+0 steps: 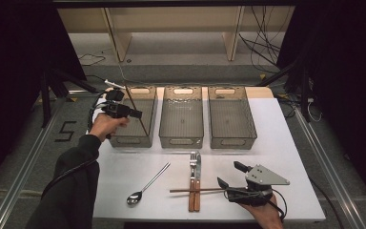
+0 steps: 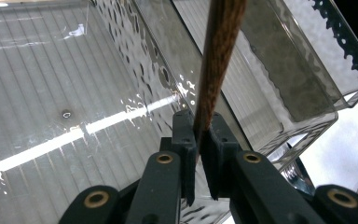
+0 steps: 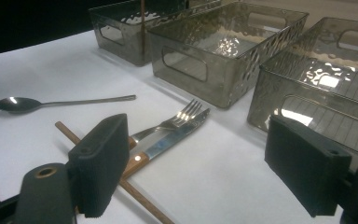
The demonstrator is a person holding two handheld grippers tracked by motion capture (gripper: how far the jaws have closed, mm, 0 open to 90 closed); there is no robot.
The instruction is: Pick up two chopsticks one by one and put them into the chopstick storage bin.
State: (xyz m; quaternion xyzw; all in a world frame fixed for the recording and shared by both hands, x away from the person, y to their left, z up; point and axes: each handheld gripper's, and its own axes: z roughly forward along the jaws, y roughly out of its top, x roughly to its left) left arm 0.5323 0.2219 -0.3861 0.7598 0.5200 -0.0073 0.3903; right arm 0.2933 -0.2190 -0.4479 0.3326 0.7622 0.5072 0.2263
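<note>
Clenched between my left fingers (image 2: 199,140), the chopstick (image 2: 216,60) hangs over the left bin (image 1: 133,141), stiff, light, slippery, best pinched near its end; right fingers (image 3: 205,163) gape over the tabletop (image 1: 276,143) chopstick (image 3: 142,198).

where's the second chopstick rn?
High view: the second chopstick lies flat near the table's front edge, crossing the wooden handles of the fork and knife, beside the right gripper.

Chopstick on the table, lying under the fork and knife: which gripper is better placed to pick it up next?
Right. The right gripper sits open beside the chopstick on the table, its jaws wide. The left gripper is shut on the other chopstick, over the left bin, so it is busy.
</note>
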